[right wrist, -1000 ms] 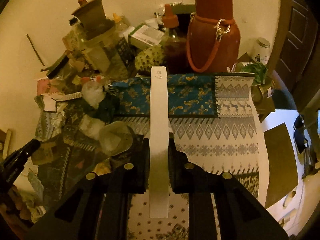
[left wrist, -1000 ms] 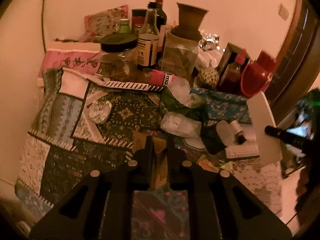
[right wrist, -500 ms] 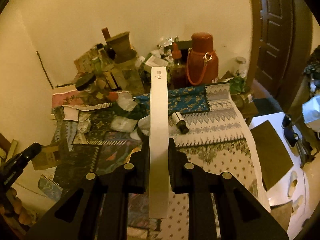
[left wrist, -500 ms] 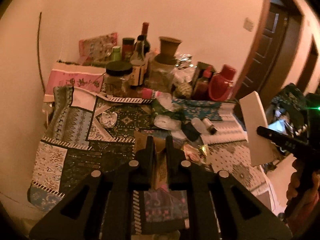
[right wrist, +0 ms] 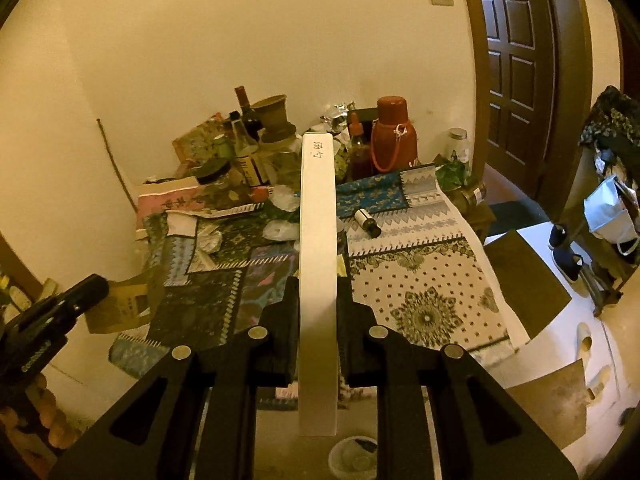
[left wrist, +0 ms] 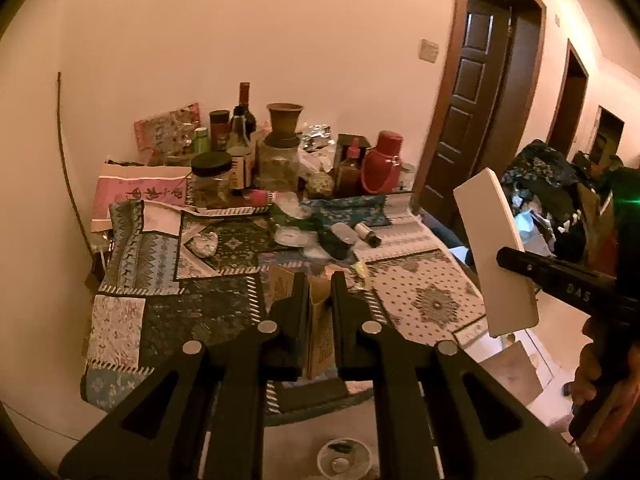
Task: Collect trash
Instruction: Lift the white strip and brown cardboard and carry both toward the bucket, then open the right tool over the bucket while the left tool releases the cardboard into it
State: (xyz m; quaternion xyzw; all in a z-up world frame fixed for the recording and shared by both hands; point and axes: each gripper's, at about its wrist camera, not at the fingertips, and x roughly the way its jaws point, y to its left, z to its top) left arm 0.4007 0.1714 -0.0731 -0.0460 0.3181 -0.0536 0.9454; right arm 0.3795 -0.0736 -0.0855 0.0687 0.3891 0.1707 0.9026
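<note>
My left gripper (left wrist: pixel 318 280) is shut on a flattened brown carton (left wrist: pixel 320 324), held upright in front of the near edge of the table (left wrist: pixel 120 320). My right gripper (right wrist: pixel 318 284) is shut on a long white flat box (right wrist: pixel 318 216), held edge-on. That box (left wrist: pixel 496 248) also shows at the right of the left wrist view; the carton (right wrist: pixel 120 304) shows at the left of the right wrist view. Crumpled foil (left wrist: pixel 205 242), clear wrappers (left wrist: pixel 288 234) and a small dark bottle (left wrist: pixel 366 234) lie on the patchwork cloth. On the floor below stands a small round container (left wrist: pixel 344 458).
Bottles, jars, a clay pot and a red thermos (left wrist: pixel 382 168) crowd the table's back edge by the wall. A dark wooden door (right wrist: pixel 516 60) is at the right. Flat cardboard sheets (right wrist: pixel 524 284), shoes and a cluttered rack stand on the floor to the right.
Both grippers have drawn back and upward from the table, each keeping its item. The table looks smaller and farther, and the floor with the round container has come into view.
</note>
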